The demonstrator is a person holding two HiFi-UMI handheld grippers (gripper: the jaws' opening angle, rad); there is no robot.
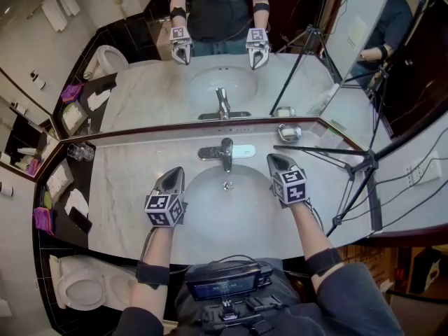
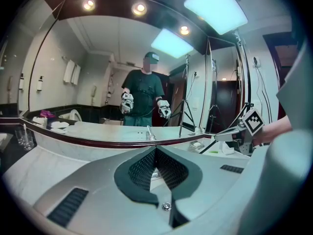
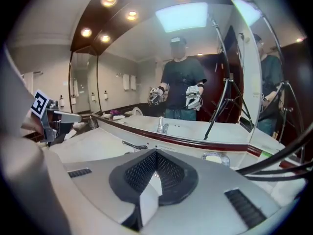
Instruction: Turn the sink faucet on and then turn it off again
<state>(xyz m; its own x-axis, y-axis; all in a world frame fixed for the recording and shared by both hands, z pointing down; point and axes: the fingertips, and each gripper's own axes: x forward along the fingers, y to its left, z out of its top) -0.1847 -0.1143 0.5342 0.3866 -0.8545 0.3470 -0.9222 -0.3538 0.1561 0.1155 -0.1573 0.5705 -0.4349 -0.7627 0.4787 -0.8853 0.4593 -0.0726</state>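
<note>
Left hand-held gripper point(image 1: 176, 173): jaws closed tip to tip, with nothing between them. It hangs over the left edge of the sink point(image 1: 227, 212) and points toward the mirror point(image 1: 231, 61). Its marker cube point(image 1: 165, 209) sits just behind the jaws.

Right hand-held gripper point(image 1: 274, 160): jaws likewise closed and empty. It is held over the right edge of the sink, a little nearer the back wall than the left one. Its marker cube point(image 1: 290, 185) faces up.

Faucet point(image 1: 225, 152): a chrome single-lever fitting, upright at the middle of the sink's back rim. It lies between the two grippers and slightly ahead of them, and neither gripper touches it. Whether water is running cannot be told.

Bench point(image 1: 133, 180): pale marble set around the oval sink. A soap dish point(image 1: 289, 131) stands at the back right, and drinking glasses point(image 1: 80, 152) stand at the far left corner.

Surroundings: a black tripod point(image 1: 357, 170) leans over the right end of the bench. A toilet point(image 1: 80, 285) stands below the left end. The mirror reflects the person with both grippers raised, and the faucet.
</note>
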